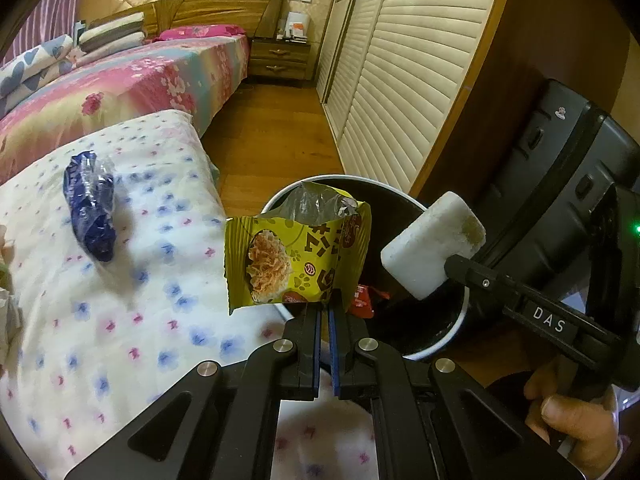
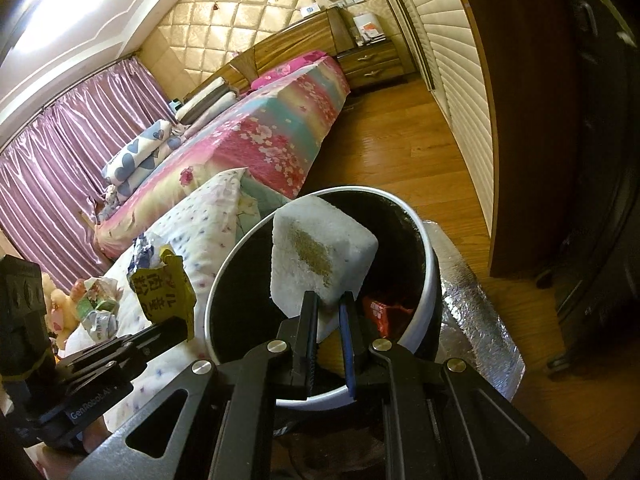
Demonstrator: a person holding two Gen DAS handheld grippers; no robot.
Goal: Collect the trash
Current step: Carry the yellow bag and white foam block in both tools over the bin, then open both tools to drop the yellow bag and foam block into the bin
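My left gripper (image 1: 325, 309) is shut on a torn yellow-green snack wrapper (image 1: 298, 254) and holds it over the near rim of a round white trash bin (image 1: 440, 346) with a black inside. My right gripper (image 2: 329, 300) is shut on a white foam block (image 2: 318, 258) with a brown stain, held above the bin's opening (image 2: 434, 280). The block also shows in the left wrist view (image 1: 432, 246), and the wrapper in the right wrist view (image 2: 166, 286). A red wrapper (image 2: 380, 312) lies inside the bin. A crumpled blue wrapper (image 1: 92, 206) lies on the floral blanket (image 1: 120, 320).
More crumpled packaging (image 2: 98, 308) lies at the blanket's left end. A bed with a pink floral cover (image 1: 132, 84) stands behind, a nightstand (image 1: 280, 60) beyond it. Louvred wardrobe doors (image 1: 412, 72) run along the right. A silver foil sheet (image 2: 476, 300) lies beside the bin on the wood floor.
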